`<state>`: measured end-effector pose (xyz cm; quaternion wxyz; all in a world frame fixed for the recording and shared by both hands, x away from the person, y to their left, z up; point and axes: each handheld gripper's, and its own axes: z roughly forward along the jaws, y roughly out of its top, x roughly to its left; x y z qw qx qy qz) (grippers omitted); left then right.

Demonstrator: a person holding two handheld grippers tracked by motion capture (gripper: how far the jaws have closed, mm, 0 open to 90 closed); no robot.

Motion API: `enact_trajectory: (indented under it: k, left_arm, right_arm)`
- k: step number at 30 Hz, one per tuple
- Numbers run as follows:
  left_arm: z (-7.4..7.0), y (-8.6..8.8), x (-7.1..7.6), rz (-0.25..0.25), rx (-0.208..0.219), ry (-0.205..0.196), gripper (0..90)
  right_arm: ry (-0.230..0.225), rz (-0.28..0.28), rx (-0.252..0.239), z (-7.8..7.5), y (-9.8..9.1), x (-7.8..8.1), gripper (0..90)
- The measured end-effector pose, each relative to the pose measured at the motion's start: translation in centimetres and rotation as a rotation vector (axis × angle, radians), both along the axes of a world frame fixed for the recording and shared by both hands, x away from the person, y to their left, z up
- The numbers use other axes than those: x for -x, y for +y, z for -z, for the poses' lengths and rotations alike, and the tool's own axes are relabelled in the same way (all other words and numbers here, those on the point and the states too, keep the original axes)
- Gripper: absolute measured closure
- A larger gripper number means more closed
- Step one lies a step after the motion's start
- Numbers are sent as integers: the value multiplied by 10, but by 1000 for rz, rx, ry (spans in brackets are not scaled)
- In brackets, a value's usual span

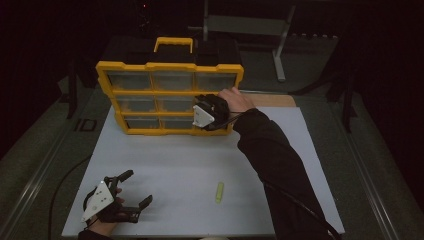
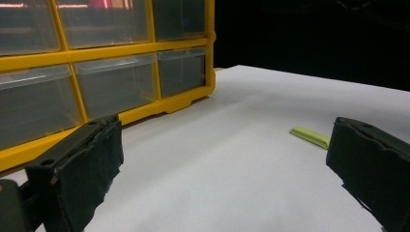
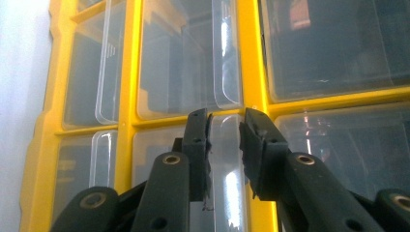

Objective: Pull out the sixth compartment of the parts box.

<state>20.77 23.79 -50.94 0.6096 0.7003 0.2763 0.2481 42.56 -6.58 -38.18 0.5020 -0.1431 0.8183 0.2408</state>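
A yellow organizer (image 1: pixel 170 92) with several clear drawers stands upright at the far side of the white board (image 1: pixel 200 165). My right gripper (image 1: pixel 199 98) is up against its front near the lower right drawers. In the right gripper view the organizer's frame (image 3: pixel 249 72) is close up, and my right gripper (image 3: pixel 225 116) has its jaws narrowly apart around a clear drawer handle (image 3: pixel 225 159), with a slim gap still showing. My left gripper (image 1: pixel 140 186) rests open on the board's near left corner with nothing between its jaws. A small yellow-green strip (image 1: pixel 219 192) lies on the board.
In the left gripper view, the organizer (image 2: pixel 145 50) is ahead to the left of my left gripper (image 2: pixel 225 140), and the strip (image 2: pixel 309 136) lies beside its right jaw. A yellow carry handle (image 1: pixel 173 42) tops the organizer. A metal stand (image 1: pixel 280 45) rises behind the table.
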Motion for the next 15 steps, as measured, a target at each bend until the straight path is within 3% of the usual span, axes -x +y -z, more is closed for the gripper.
enact_trajectory:
  k: [3,5,10,15]
  left_arm:
    - [0,0,0,4,-5,-2,6]
    - [0,0,1,4,-8,-3,6]
    - [0,-1,1,9,-5,-3,6]
    - [0,-3,1,16,-16,-3,6]
  right_arm:
    - [-53,20,28,4,4,4,736]
    - [-64,30,32,5,3,5,745]
    - [-55,66,55,5,3,4,747]
    - [-36,89,42,5,6,5,745]
